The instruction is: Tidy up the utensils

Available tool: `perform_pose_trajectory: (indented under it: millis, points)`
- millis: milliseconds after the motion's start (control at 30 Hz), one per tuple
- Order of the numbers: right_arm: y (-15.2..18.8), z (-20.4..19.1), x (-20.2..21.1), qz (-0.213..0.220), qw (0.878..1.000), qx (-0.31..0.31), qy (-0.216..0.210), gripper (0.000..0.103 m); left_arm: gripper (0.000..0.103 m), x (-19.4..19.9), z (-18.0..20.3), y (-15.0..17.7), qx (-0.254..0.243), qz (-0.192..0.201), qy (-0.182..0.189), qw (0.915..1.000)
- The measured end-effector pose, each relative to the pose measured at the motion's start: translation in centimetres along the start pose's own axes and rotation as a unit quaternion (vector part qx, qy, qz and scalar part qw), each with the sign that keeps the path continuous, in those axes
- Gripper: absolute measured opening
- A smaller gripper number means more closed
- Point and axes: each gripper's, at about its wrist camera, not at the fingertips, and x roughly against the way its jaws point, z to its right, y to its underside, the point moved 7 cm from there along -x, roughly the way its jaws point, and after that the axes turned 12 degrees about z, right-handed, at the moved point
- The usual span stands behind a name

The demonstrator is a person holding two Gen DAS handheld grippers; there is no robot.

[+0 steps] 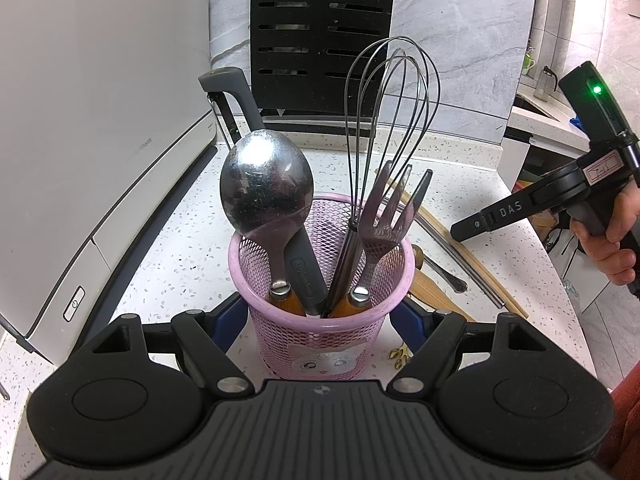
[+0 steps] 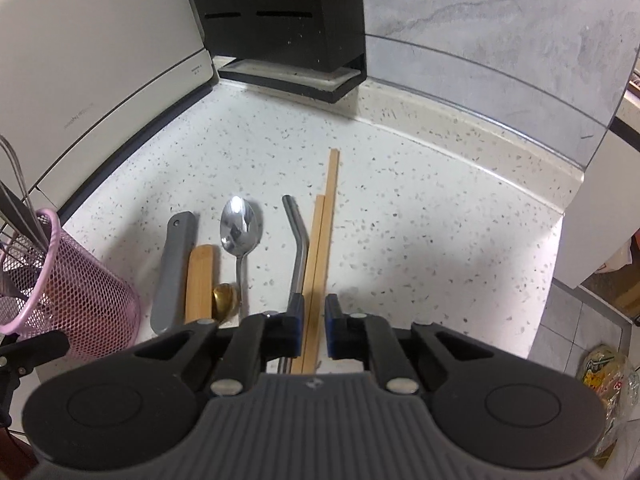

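Observation:
My left gripper [image 1: 320,320] is shut on a pink mesh basket [image 1: 320,344], its blue fingers [image 1: 230,316] pressed to both sides. The basket stands upright and holds a large metal spoon [image 1: 266,184], a whisk [image 1: 390,112], a fork [image 1: 390,216] and a dark grey-handled tool [image 1: 230,92]. Pointing steeply down at the counter, my right gripper [image 2: 313,320] is shut on a pair of wooden chopsticks [image 2: 322,248] that lie flat. Just left of them lies a bent metal straw [image 2: 298,248], running under the left finger. Further left are a silver spoon [image 2: 240,228], a small gold spoon [image 2: 225,298], a bamboo handle [image 2: 199,284] and a grey handle [image 2: 174,272].
A white appliance [image 1: 100,120] flanks the left side and a black slotted rack [image 1: 320,32] stands against the back wall. The speckled counter [image 2: 420,240] ends at the right, with floor [image 2: 580,320] beyond. A hand [image 1: 604,240] holds the right gripper's handle.

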Motion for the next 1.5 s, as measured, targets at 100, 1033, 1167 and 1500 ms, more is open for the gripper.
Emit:
perform_pose_trajectory:
  millis: [100,1033,1167,1500]
  points:
    - [0.2,-0.1,-0.5,-0.008,1.000,0.002,0.003,0.008,0.090,0.0,0.0,0.0,0.000,0.000,0.000,1.0000]
    - [1.5,-0.4,0.2,-0.030,0.999,0.012,0.001,0.009,0.090,0.0,0.0,0.0,0.000,0.000,0.000,1.0000]
    - [1.7,-0.2,0.7,-0.028,1.000,0.007,-0.001,0.008,0.090,0.0,0.0,0.0,0.000,-0.001,-0.001,1.0000]
    - [2.1,-0.2,1.0,-0.041,0.999,-0.006,-0.015,0.014,0.090,0.0,0.0,0.0,-0.001,-0.001,0.000,1.0000]
